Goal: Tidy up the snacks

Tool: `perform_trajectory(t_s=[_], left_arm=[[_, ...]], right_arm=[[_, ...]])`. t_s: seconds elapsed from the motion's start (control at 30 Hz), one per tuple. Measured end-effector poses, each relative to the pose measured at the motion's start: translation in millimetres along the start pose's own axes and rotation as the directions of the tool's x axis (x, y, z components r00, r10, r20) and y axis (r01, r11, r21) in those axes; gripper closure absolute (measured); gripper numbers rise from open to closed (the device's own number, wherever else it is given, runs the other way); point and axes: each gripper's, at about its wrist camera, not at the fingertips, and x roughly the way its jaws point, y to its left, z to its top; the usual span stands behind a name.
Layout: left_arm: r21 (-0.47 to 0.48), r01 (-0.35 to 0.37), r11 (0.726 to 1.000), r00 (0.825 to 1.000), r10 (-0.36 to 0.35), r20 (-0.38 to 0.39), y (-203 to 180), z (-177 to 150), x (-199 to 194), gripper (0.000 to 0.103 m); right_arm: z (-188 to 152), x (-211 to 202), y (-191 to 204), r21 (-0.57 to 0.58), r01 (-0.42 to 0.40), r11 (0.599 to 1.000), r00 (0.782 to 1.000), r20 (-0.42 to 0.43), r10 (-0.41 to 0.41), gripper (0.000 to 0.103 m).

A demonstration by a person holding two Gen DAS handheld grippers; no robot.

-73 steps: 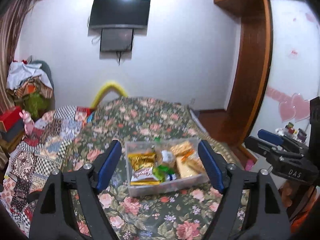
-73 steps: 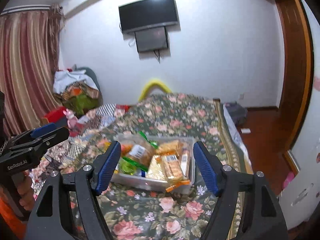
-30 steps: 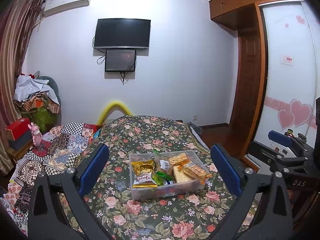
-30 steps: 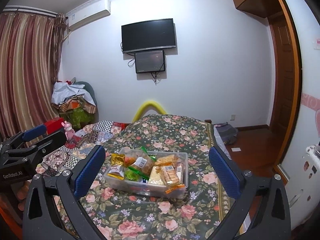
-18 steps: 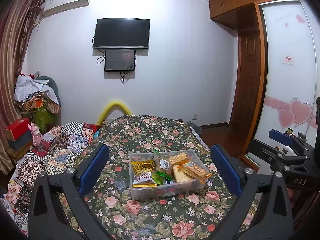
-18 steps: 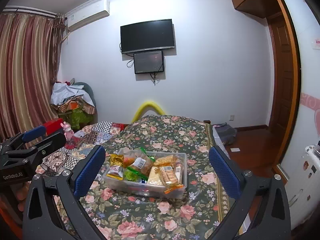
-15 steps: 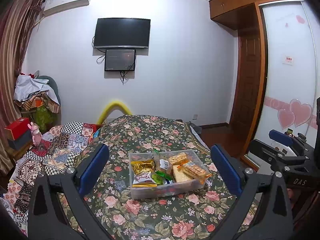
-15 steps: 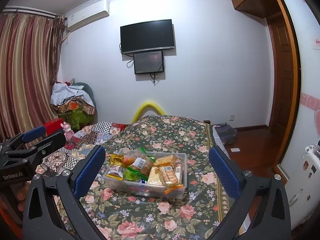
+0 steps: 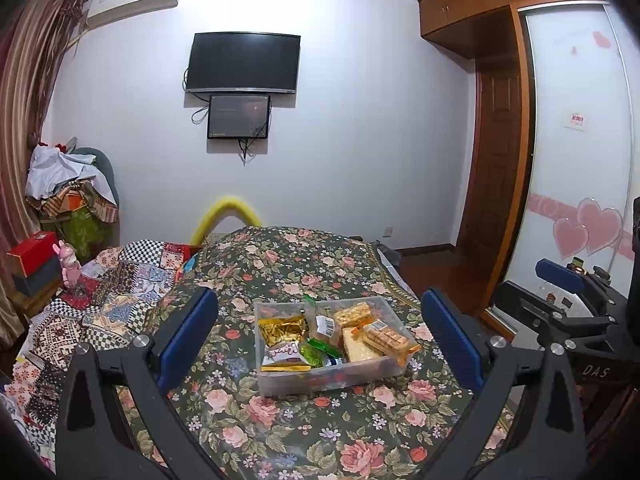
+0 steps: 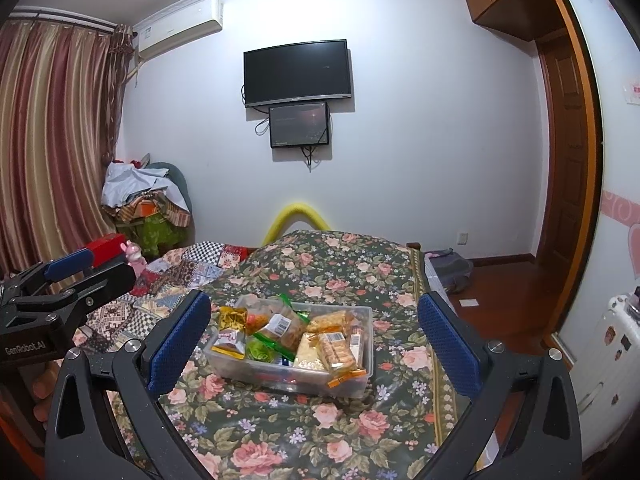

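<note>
A clear plastic box [image 9: 280, 384] full of snack packets stands on the floral bedspread [image 9: 280, 440]; it also shows in the right wrist view [image 10: 352, 386]. Inside lie a gold packet [image 9: 280, 330], a white packet [image 9: 285, 354], a green packet [image 9: 316, 354] and cracker packs [image 9: 386, 336]. My left gripper [image 9: 319, 334] is wide open and empty, held back from the box. My right gripper [image 10: 314, 338] is wide open and empty, also back from the box. Each gripper shows at the edge of the other's view, the right one [image 9: 560, 280] and the left one [image 10: 68, 266].
A patchwork quilt [image 9: 100, 304] covers the bed's left side. A pile of clothes [image 9: 68, 188] and a red box [image 9: 32, 244] stand at the left wall. A wardrobe [image 9: 572, 160] and wooden door [image 9: 492, 200] are to the right. A TV [image 9: 244, 62] hangs ahead.
Both grippers pulled up and back from the box and opened wider between 2.4 s and 1 s ago. Since then nothing visible has moved.
</note>
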Motion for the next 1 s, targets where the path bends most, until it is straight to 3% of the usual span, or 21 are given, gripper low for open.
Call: perform_trajectory(t_s=[1.0], left_arm=[[0.011,0.008,1.0,1.0,-0.008,-0.007,-1.7,-0.5,0.0,0.0]], right_arm=[[-0.4,1.4,-0.2,0.023,-0.01,1.0,1.0,0.003,0.01,0.0]])
